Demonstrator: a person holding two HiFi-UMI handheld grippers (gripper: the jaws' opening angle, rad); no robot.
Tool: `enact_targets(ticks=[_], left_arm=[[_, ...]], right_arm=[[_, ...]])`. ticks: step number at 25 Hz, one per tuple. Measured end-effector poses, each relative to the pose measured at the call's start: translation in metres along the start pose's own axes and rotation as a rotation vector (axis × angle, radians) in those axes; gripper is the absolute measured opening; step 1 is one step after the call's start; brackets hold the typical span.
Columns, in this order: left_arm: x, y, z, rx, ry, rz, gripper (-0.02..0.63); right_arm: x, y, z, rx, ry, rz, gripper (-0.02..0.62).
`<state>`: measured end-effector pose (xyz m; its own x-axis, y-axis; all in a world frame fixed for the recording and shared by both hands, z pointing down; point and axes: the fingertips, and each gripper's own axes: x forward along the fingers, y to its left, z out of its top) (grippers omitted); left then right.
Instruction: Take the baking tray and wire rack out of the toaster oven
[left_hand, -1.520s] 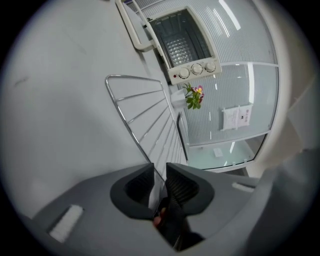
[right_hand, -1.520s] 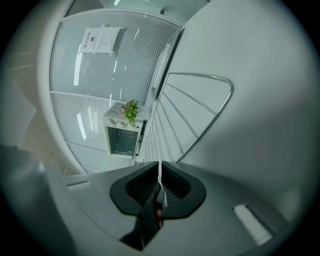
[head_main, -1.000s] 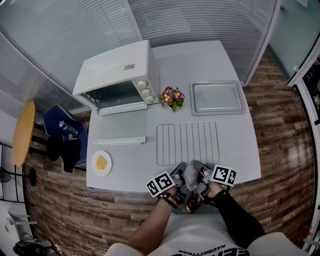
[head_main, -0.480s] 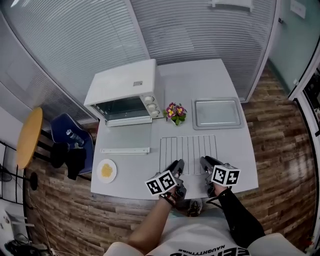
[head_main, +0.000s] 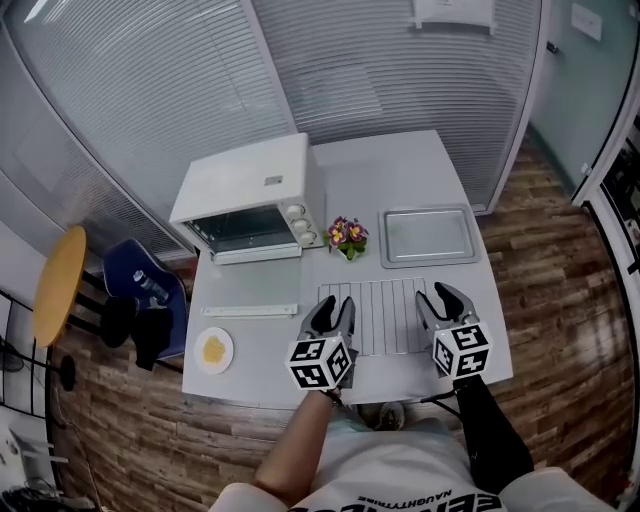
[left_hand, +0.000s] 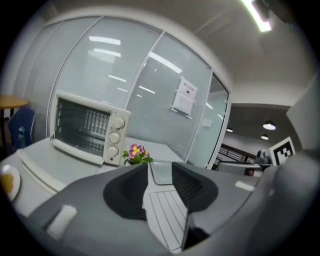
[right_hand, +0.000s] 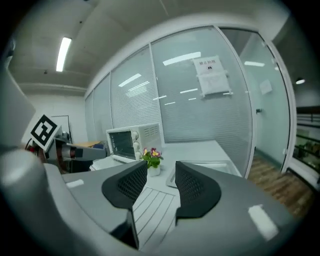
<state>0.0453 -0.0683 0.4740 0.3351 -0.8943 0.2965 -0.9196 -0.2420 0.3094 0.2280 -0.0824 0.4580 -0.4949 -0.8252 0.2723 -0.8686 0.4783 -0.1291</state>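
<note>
One white table (head_main: 400, 165) bears nearly everything, and one white toaster oven (head_main: 250, 190) stands on its far left part, with its one glass door (head_main: 248, 283) folded down flat toward the person. On the floor to the oven's left are one round yellow side table (head_main: 55, 268) and one blue chair (head_main: 130, 285). One wire rack (head_main: 385, 315) lies flat on the table, out of the oven, to the front right of it and nearer the person than the open door. One baking tray (head_main: 428, 237) also lies flat on the table, to the oven's right and apart from the rack. Two grippers hover over the rack's near end, well in front of the oven. The left gripper (head_main: 336, 302) is at the rack's left edge and the right gripper (head_main: 435, 295) at its right edge, each bearing one marker cube. Both pairs of jaws have just been opening and stand apart, released, with nothing held; only rack and table show through each gap. One small plate (head_main: 213, 350) with yellow food sits in front of the oven door, toward the table's near left corner. One pot of flowers (head_main: 345, 236) stands just beside the oven's right front corner, between oven and tray. The oven's front carries three knobs (left_hand: 116, 136) in a column
</note>
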Motion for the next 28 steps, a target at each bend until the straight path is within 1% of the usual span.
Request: enact_targets(ticks=[3,6,8,10,13,15,17,18,20,23,26,27,28], left_arm=[[-0.003,-0.01,0.035,0.135,-0.066,-0.01,0.155],[-0.009,-0.021,0.066,0.254,-0.13,-0.016,0.158],[-0.013,-0.028,0.083,0.31,-0.163,-0.026,0.164],[-0.016,-0.037,0.096,0.345,-0.185,-0.044,0.167],[-0.021,-0.048,0.109,0.375,-0.211,-0.065,0.173],[-0.025,-0.053,0.117,0.394,-0.23,-0.073,0.177],[-0.028,-0.056,0.12,0.414,-0.243,-0.076,0.188],[-0.029,-0.057,0.121,0.421,-0.248,-0.077,0.197],[-0.032,-0.058,0.123,0.425,-0.257,-0.08,0.209],[-0.033,-0.061,0.124,0.416,-0.273,-0.083,0.209],[-0.035,-0.062,0.128,0.42,-0.295,-0.058,0.209],[-0.036,-0.062,0.129,0.422,-0.3,-0.047,0.205],[-0.037,-0.062,0.13,0.422,-0.302,-0.037,0.2]], right_arm=[[-0.009,-0.005,0.024,-0.086,-0.06,-0.03,0.17],[-0.016,-0.001,0.046,-0.134,-0.113,-0.024,0.191],[-0.02,0.001,0.062,-0.155,-0.152,-0.021,0.209],[-0.024,0.005,0.075,-0.177,-0.184,-0.017,0.238],[-0.027,0.014,0.09,-0.238,-0.216,0.002,0.301],[-0.028,0.02,0.098,-0.271,-0.234,0.011,0.369],[-0.029,0.022,0.103,-0.265,-0.254,0.019,0.45],[-0.029,0.022,0.105,-0.255,-0.261,0.021,0.474],[-0.029,0.022,0.104,-0.258,-0.261,0.022,0.483],[-0.029,0.021,0.1,-0.308,-0.236,0.008,0.48],[-0.031,0.019,0.1,-0.325,-0.239,0.001,0.472],[-0.032,0.018,0.101,-0.323,-0.246,-0.002,0.454],[-0.034,0.016,0.102,-0.321,-0.251,-0.009,0.422]])
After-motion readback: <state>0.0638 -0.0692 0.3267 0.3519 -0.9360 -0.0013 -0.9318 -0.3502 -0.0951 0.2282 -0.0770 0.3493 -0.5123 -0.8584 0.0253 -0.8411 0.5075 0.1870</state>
